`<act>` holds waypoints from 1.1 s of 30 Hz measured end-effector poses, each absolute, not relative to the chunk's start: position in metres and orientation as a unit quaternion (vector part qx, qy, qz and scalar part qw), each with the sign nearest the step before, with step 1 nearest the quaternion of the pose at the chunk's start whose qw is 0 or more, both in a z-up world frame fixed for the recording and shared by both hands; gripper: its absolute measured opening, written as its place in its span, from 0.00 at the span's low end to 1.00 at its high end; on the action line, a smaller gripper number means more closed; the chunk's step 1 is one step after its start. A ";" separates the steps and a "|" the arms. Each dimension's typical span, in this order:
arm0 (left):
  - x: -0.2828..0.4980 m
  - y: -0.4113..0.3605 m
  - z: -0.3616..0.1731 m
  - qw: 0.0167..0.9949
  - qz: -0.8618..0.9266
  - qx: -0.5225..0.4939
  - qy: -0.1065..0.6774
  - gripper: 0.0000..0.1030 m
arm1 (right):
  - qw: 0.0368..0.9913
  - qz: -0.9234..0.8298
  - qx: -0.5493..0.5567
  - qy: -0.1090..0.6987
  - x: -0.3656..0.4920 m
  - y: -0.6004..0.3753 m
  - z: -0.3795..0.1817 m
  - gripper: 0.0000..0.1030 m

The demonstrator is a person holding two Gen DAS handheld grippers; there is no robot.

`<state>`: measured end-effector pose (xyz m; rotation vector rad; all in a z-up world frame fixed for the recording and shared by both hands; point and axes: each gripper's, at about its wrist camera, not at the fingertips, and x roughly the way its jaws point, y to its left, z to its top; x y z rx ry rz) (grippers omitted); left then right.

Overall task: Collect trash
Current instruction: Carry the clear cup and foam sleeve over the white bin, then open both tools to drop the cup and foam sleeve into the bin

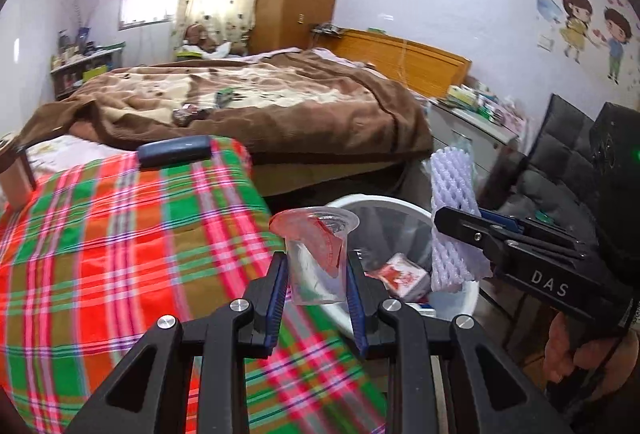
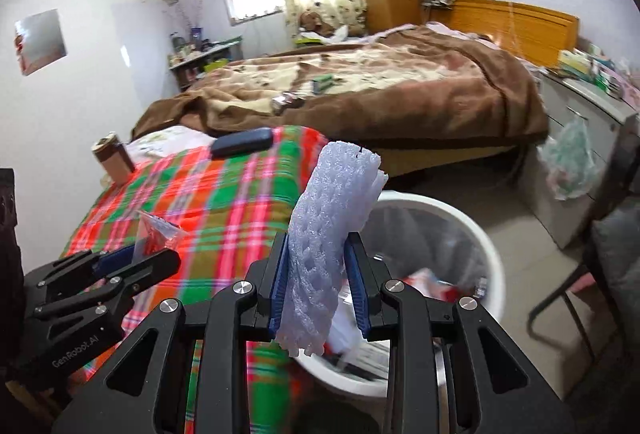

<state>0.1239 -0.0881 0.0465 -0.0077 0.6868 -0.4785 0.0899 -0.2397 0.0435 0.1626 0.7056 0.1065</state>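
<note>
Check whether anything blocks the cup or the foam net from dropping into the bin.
Nothing visible does. The cup and foam net hang by the open white bin; only trash lies inside.

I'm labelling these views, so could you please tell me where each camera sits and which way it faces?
Left wrist: on the left hand-held gripper, looking past its clear plastic cup to the white bin; the right hand-held gripper shows at right.
Right wrist: on the right hand-held gripper, looking past its foam net; the left hand-held gripper shows at lower left.
Shared: bin, plaid cloth, brown bed.
</note>
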 end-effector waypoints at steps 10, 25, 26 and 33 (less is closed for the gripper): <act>0.138 -0.153 0.020 0.891 -0.267 0.015 0.367 0.28 | 0.917 -0.001 0.089 0.389 0.100 -0.288 0.012 0.29; 0.171 -0.177 -0.005 0.885 -0.245 0.019 0.394 0.36 | 0.900 -0.018 0.068 0.429 0.117 -0.309 -0.012 0.33; 0.171 -0.178 -0.006 0.886 -0.245 0.020 0.394 0.41 | 0.901 -0.021 0.060 0.430 0.117 -0.309 -0.013 0.33; 0.172 -0.176 -0.009 0.887 -0.238 0.016 0.395 0.53 | 0.905 -0.017 0.066 0.421 0.114 -0.313 -0.013 0.56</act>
